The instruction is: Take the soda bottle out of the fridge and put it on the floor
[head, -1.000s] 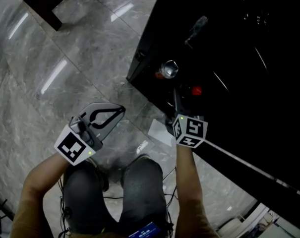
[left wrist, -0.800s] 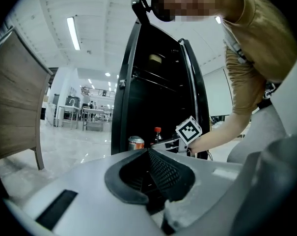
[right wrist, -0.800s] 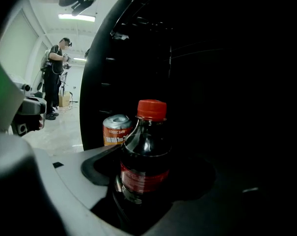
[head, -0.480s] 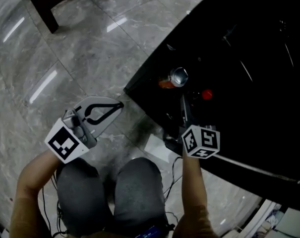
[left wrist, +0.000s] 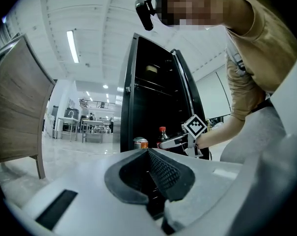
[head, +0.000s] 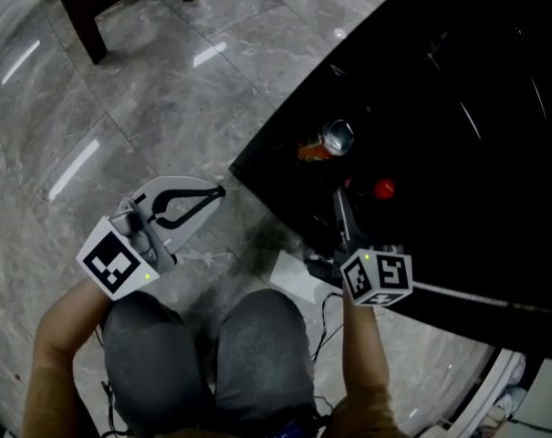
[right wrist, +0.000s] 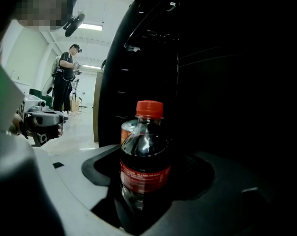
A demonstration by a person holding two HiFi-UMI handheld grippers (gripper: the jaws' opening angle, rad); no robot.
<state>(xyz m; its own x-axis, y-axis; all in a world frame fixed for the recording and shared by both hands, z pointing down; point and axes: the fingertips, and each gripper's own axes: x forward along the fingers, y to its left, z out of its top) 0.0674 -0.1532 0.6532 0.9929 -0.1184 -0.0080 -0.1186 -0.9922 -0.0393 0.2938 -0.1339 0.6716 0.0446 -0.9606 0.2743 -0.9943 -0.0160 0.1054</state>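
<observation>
The soda bottle, dark cola with a red cap and a red label, stands upright inside the black fridge; from the head view only its cap shows. My right gripper reaches into the fridge and is shut on the bottle's lower body. An orange drink can stands just behind the bottle. My left gripper hangs over the grey marble floor in front of the fridge, shut and holding nothing. In the left gripper view the bottle, the can and the right gripper show ahead.
A dark wooden furniture leg stands at the upper left. A white flat piece lies on the floor by the fridge's lower edge, near the holder's knees. Another person stands far off in the room.
The head view has shifted slightly. The right gripper stays at the bottle inside the fridge, and the left gripper stays shut over the floor.
</observation>
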